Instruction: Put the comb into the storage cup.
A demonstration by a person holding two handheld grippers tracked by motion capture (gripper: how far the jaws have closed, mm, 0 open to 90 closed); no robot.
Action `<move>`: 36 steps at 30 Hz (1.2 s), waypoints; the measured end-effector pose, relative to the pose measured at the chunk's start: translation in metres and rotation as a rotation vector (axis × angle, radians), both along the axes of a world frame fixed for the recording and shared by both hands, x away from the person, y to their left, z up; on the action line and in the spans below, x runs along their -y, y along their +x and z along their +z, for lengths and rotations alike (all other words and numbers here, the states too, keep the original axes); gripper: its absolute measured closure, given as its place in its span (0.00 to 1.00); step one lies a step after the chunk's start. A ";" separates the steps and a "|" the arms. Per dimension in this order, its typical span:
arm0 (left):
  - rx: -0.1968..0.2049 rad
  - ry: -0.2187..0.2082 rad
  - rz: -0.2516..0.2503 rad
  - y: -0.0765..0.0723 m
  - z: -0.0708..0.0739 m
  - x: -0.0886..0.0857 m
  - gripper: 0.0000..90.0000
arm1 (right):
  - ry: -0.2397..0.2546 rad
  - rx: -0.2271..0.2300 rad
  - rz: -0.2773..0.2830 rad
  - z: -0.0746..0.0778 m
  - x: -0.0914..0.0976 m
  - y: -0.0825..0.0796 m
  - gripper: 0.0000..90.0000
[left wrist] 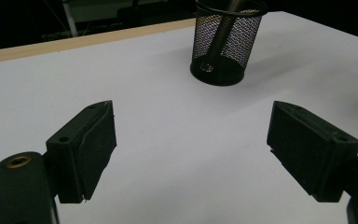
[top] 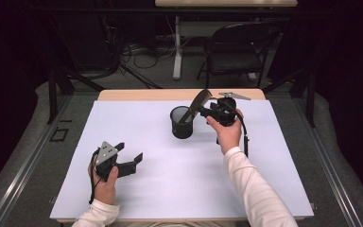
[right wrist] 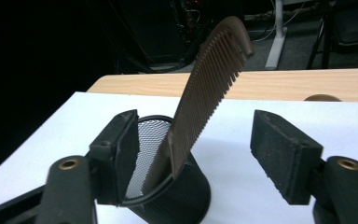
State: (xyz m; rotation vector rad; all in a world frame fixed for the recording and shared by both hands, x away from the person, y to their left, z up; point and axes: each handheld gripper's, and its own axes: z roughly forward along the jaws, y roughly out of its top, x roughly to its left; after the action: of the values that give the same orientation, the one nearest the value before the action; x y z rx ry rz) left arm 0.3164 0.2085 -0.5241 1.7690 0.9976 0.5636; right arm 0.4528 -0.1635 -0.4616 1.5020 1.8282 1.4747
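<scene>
A dark brown comb [right wrist: 209,93] is standing handle-down in a black mesh cup [top: 181,123], leaning against the rim with its toothed end sticking up and out over the edge toward the right claw [top: 207,111]. In the right gripper view the comb is rising between that claw's two black jaws, but the pads are standing clear of it on both sides, so the right claw is open and gripping nothing; the near rim of the cup is sitting just in front of and below the jaws. The cup itself is resting on the white tabletop [top: 179,189], toward its far middle. The left claw [top: 128,152] is resting low over the near left part of the tabletop, well apart from the cup, with its jaws spread wide and nothing between them. In the left gripper view the cup is showing farther off, beyond the open jaws.
</scene>
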 end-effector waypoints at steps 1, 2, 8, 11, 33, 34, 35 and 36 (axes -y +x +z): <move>0.000 0.000 0.000 0.000 0.000 0.000 0.17 | -0.008 0.005 0.002 0.000 0.001 -0.001 0.35; 0.000 0.000 0.001 0.000 0.000 0.000 0.17 | -0.019 0.009 -0.001 -0.001 0.001 -0.002 0.35; 0.001 0.001 0.004 0.000 0.000 0.000 0.17 | -0.080 0.040 -0.009 -0.002 0.006 -0.011 0.30; 0.001 -0.002 0.000 0.000 0.000 -0.001 0.17 | -0.096 0.042 -0.003 -0.002 0.009 -0.015 0.28; -0.006 -0.021 -0.001 0.000 0.004 -0.005 0.17 | -0.180 0.055 0.160 0.003 0.010 -0.073 0.16; -0.005 -0.020 0.000 0.000 0.004 -0.005 0.17 | -0.179 0.059 0.173 0.003 0.010 -0.077 0.16; -0.004 -0.020 0.000 0.000 0.004 -0.006 0.17 | -0.175 0.067 0.183 0.004 0.010 -0.080 0.16; -0.003 -0.019 0.000 0.000 0.004 -0.006 0.17 | -0.169 0.070 0.190 0.004 0.011 -0.083 0.16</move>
State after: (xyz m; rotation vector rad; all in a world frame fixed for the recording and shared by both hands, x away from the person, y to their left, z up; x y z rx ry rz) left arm 0.3166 0.2143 -0.5200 1.7543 1.0019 0.5498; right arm 0.3696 -0.1740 -0.4578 1.2112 2.0433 1.3955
